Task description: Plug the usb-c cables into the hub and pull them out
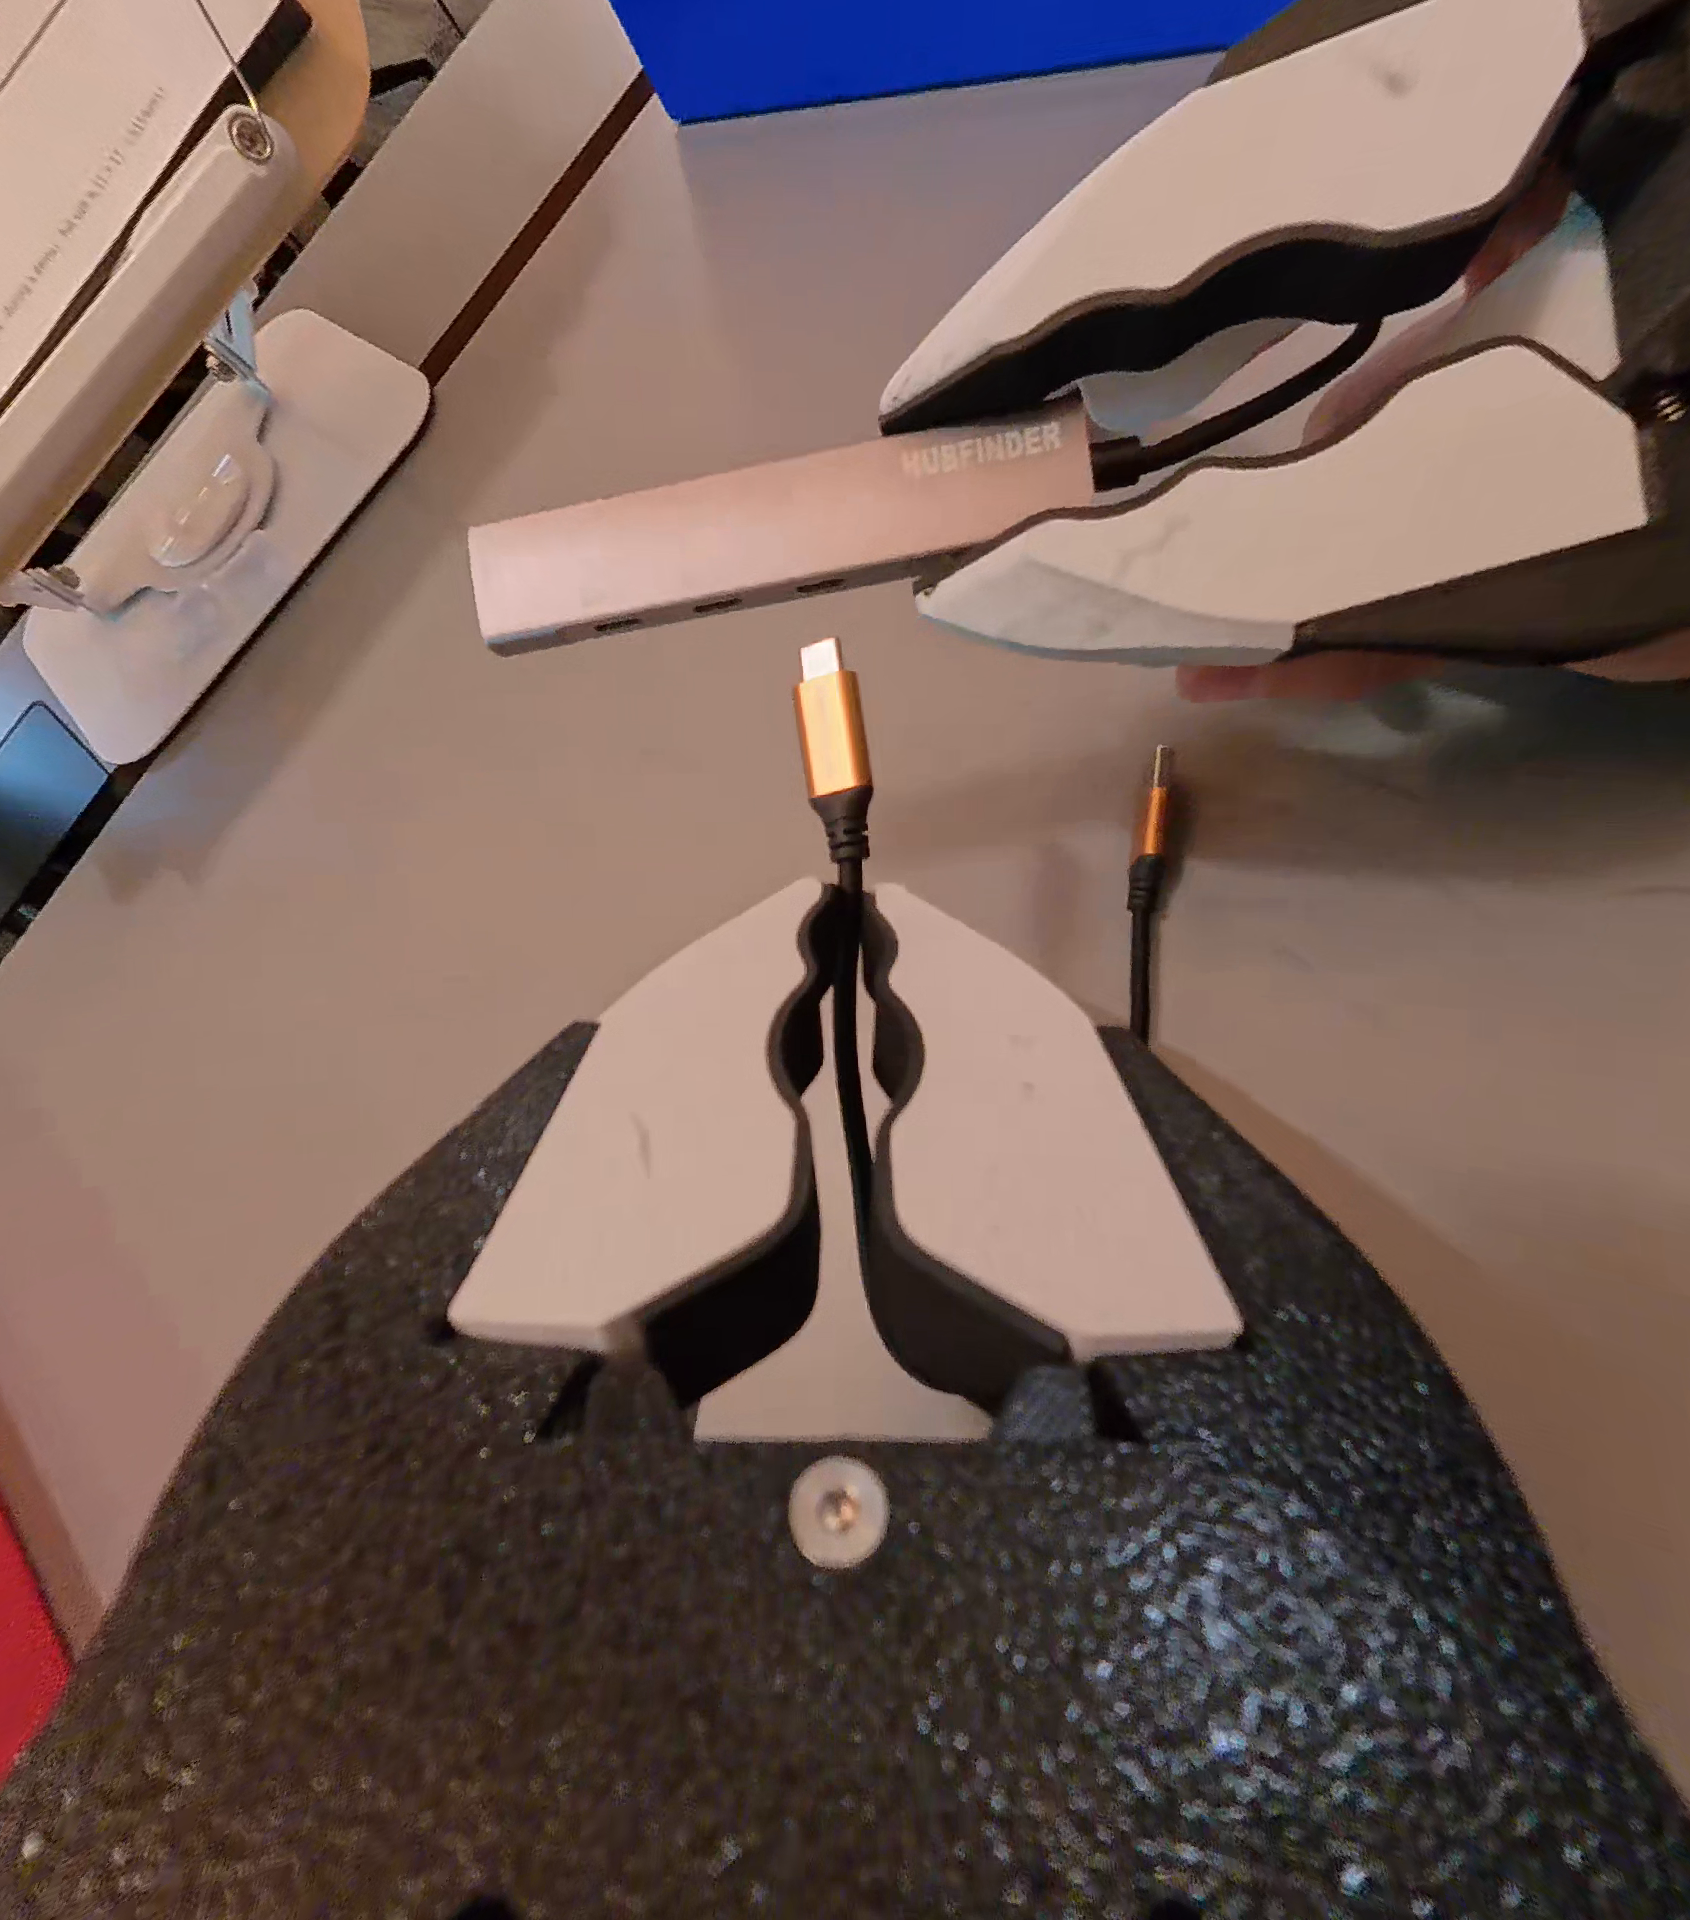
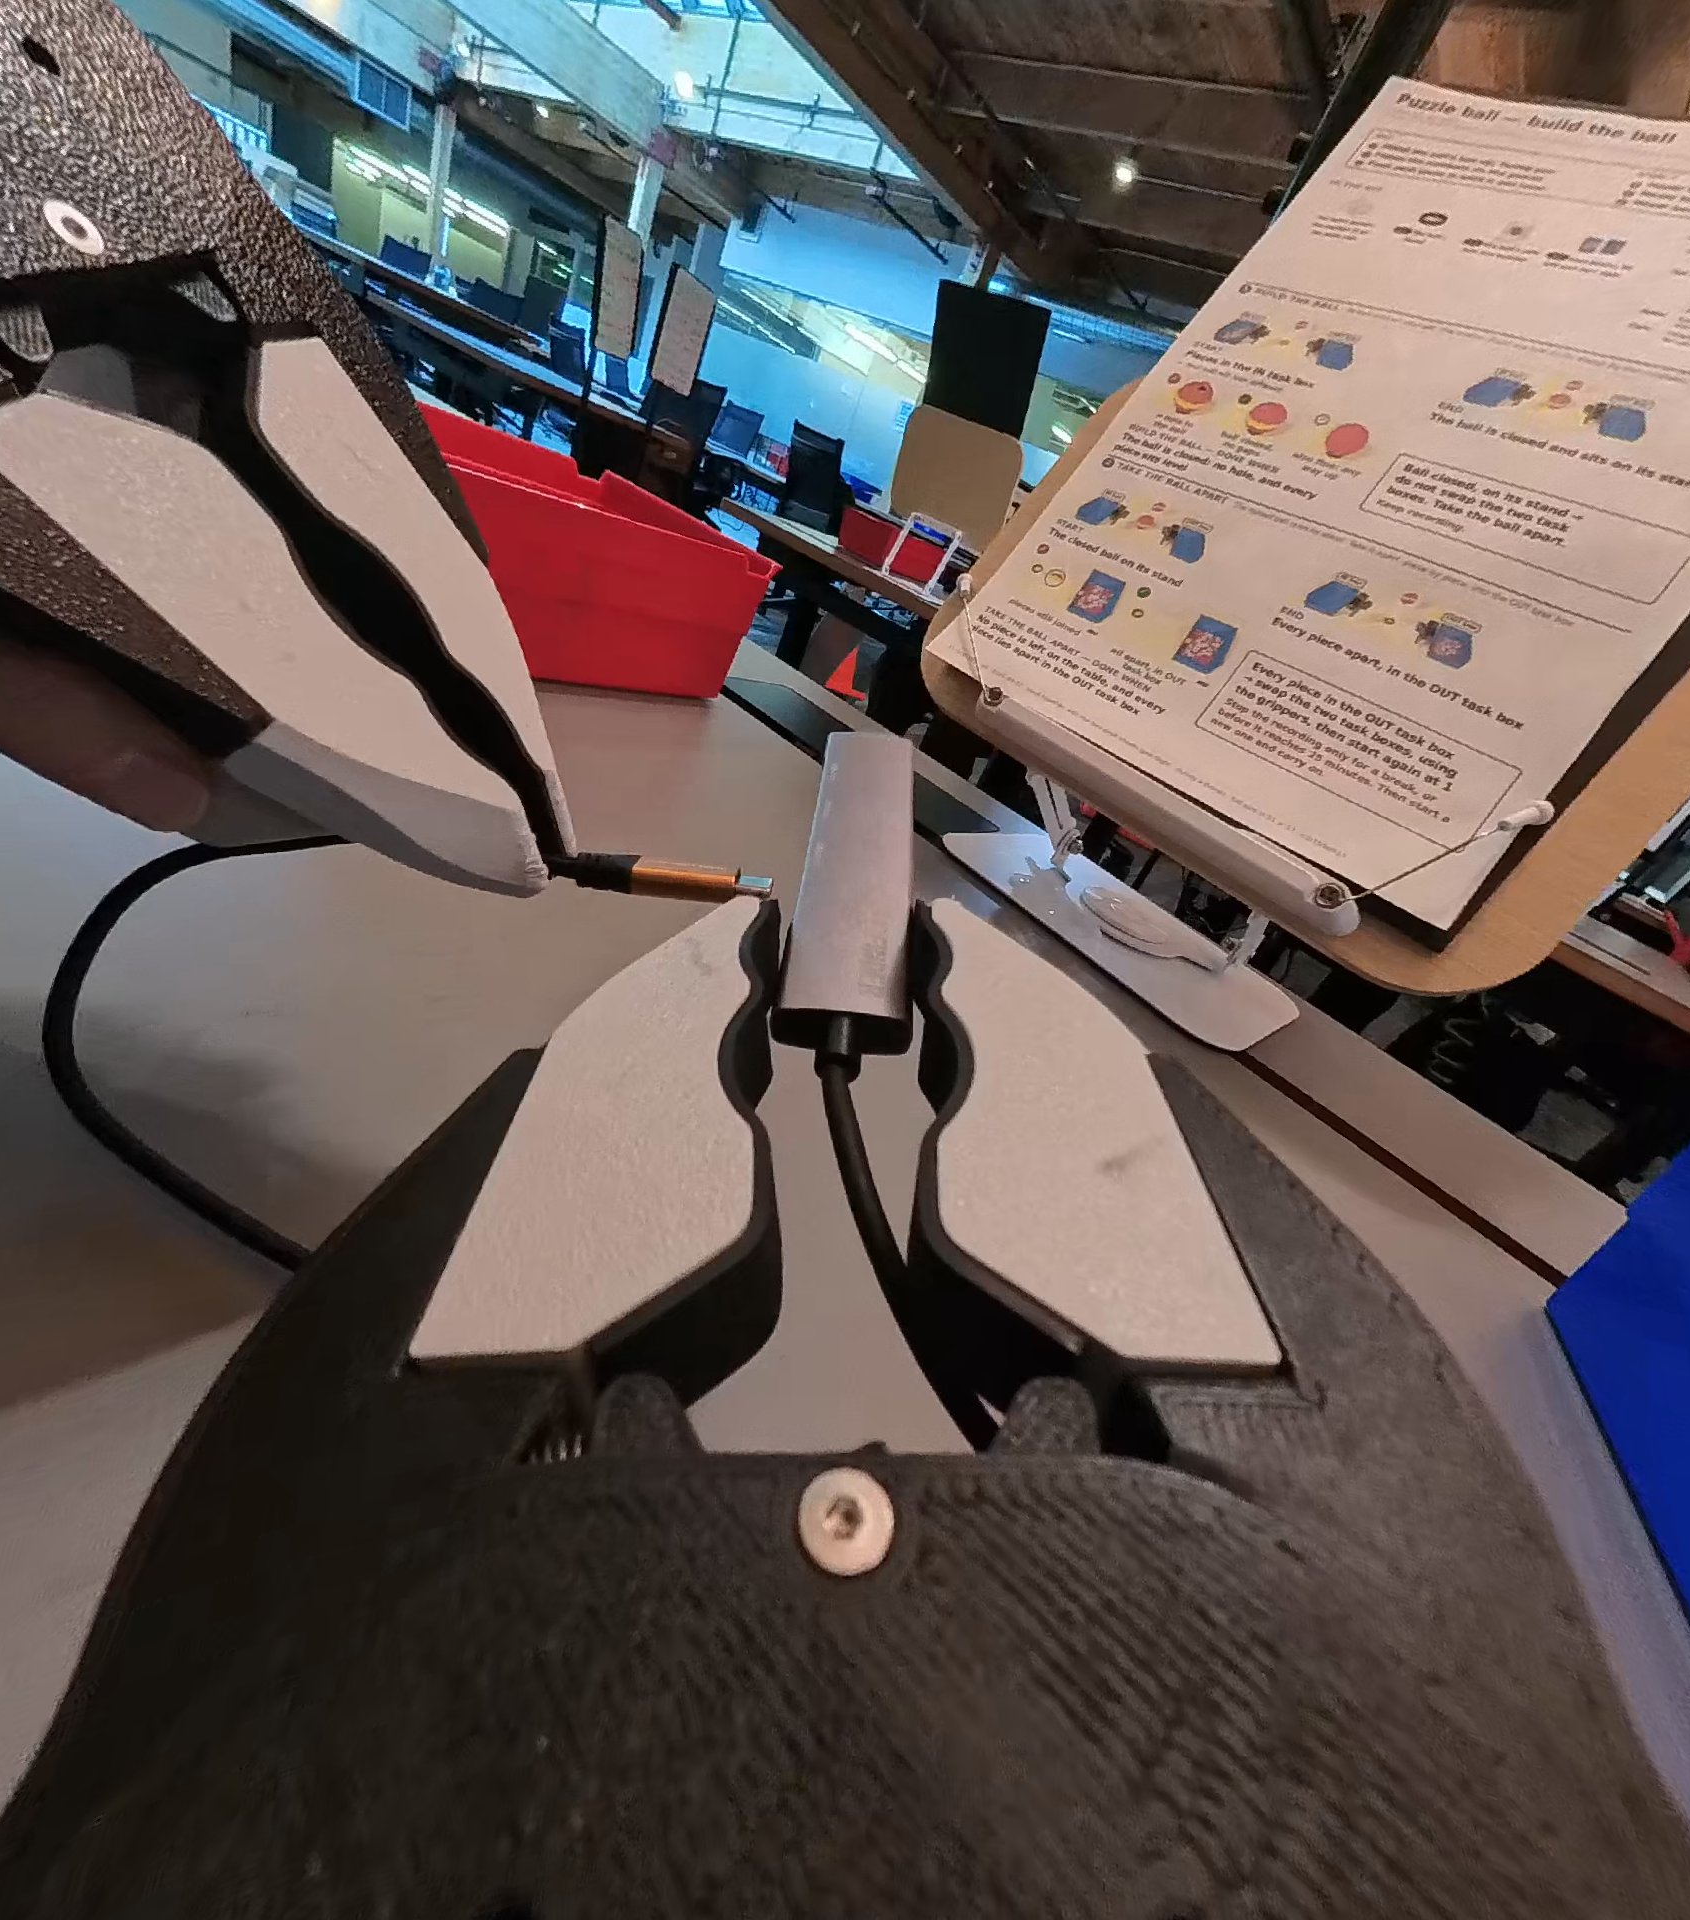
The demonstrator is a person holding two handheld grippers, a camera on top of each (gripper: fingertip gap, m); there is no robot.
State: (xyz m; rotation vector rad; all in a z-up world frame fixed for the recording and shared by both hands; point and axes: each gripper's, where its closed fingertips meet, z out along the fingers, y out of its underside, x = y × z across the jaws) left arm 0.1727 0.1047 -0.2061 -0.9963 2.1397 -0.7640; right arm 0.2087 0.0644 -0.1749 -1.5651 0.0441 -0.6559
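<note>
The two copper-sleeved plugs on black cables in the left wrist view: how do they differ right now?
The copper-sleeved plug in front of the hub is held off the table by the left gripper, shut on its black cable, and points at the slim grey metal hub. The second copper-sleeved plug lies free on the grey table, gripped by nothing and off to the side. Both have matching copper sleeves and are unplugged.

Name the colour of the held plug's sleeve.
Copper-orange sleeve with a silver tip, clearest in the left wrist view.
</note>
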